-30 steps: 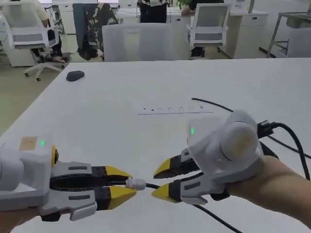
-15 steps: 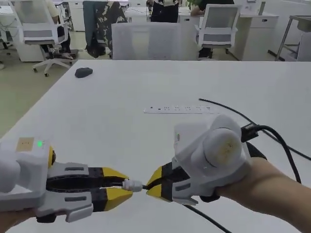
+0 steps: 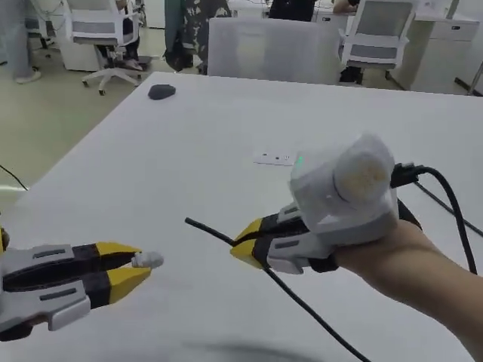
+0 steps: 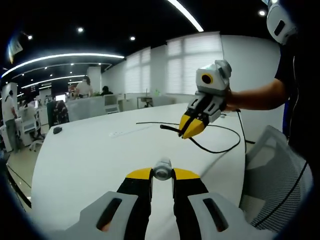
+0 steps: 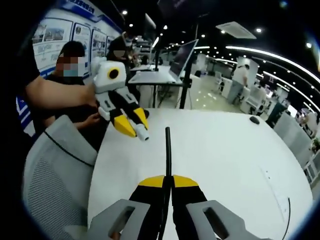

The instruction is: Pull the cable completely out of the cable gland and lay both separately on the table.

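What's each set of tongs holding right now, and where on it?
Left tongs: small white plastic cable gland, pinched by one end. Right tongs: thin black cable, gripped a short way behind its free end.

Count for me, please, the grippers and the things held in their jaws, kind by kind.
grippers: 2, the left gripper and the right gripper
cable gland: 1, in the left jaws
cable: 1, in the right jaws
Total: 4

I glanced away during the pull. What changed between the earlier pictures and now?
The right gripper shut on the cable and drew it clear of the cable gland, and the two grippers moved apart. The left gripper stays shut on the cable gland; both pieces are still held.
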`<state>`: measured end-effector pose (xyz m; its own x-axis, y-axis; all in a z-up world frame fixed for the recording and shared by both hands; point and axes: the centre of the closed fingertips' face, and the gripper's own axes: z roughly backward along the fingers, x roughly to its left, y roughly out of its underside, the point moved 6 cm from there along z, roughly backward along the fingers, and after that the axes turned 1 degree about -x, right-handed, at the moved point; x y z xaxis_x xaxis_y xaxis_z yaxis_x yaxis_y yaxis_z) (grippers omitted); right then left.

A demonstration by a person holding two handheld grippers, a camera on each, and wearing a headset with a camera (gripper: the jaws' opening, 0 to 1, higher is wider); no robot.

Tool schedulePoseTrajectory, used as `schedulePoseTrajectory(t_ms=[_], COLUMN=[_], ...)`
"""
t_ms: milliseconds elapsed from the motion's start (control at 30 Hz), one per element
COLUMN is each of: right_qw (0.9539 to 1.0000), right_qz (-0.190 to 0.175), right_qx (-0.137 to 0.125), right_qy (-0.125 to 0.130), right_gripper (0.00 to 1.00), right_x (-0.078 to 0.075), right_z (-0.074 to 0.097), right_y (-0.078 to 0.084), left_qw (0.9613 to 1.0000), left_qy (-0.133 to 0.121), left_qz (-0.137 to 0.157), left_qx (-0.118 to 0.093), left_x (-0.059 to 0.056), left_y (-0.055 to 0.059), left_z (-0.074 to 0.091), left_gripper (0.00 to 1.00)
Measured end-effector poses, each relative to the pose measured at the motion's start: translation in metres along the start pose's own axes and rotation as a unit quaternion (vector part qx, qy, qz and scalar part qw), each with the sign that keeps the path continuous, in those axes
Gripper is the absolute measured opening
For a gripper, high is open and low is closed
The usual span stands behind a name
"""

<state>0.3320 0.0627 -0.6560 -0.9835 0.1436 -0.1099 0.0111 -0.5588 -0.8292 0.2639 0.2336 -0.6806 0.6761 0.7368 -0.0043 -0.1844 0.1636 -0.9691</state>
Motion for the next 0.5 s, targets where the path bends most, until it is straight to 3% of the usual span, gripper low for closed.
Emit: schedulePoseTrajectory(t_ms=[67,167,233,333,433,500], right_qw=[0.9993,0.998,0.9948,0.9912,0.9871,0.9816], right_qz=[-0.035,-0.052,-0.083,-0.109,-0.142,-0.175], right_qx=[-0.012,-0.035,-0.057,-0.074,-0.068,-0.052], right_qy=[-0.004,0.003,0.009,0.015,0.029,0.056], right_gripper=[0.0,0.0,0.0,0.0,0.0,0.0], right_x=[-0.002,-0.008,-0.014,-0.02,-0.024,-0.031], right_z=[-0.015,-0.036,-0.053,-0.075,-0.103,-0.115], right_y=[-0.009,-0.023,-0.031,-0.036,-0.031,-0.022], left_qw=[0.9997,0.9978,0.9957,0.9939,0.9892,0.9866], left_qy=[-0.024,-0.063,-0.091,-0.107,-0.141,-0.154], left_qz=[0.008,0.018,0.018,0.026,0.029,0.026], left_qx=[-0.007,-0.008,0.002,0.011,0.028,0.049], left_x=[0.008,0.02,0.028,0.034,0.043,0.049], left_y=[0.004,0.011,0.018,0.028,0.044,0.054], left_z=[0.004,0.009,0.009,0.006,0.002,0.0], left_gripper=[0.14,0.14,0.14,0.14,0.14,0.14])
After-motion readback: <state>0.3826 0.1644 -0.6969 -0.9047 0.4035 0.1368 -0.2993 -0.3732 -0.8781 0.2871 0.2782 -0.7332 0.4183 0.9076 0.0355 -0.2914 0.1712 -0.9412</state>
